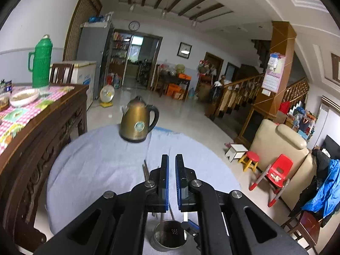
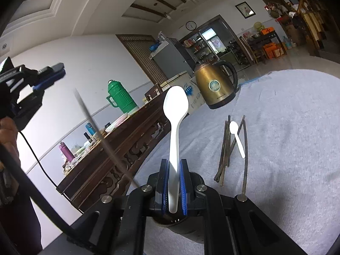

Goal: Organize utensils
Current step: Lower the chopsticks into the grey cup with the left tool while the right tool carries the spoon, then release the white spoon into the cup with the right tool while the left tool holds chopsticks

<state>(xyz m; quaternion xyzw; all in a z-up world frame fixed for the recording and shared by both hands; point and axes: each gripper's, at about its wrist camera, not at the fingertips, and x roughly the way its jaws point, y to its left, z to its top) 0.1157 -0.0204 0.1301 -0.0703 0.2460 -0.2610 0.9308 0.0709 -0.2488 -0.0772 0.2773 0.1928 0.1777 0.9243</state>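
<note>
Grips the white spoon [image 2: 175,114] upright by its handle in the closed right gripper [image 2: 173,162], just above the metal cup [image 1: 156,244], with the left gripper [image 1: 172,157] shut and seemingly empty; could slip from so thin a pinch, or knock the chopstick [image 2: 95,127] leaning out of the cup.

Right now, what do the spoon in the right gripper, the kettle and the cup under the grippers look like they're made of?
Spoon in the right gripper: probably plastic, plain matte white and thin, with no metallic gleam.
Kettle: looks like metal with a brassy, worn sheen; the handle is black, likely plastic.
Cup: seemingly steel, with a grey reflective wall and holes in its base.
</note>
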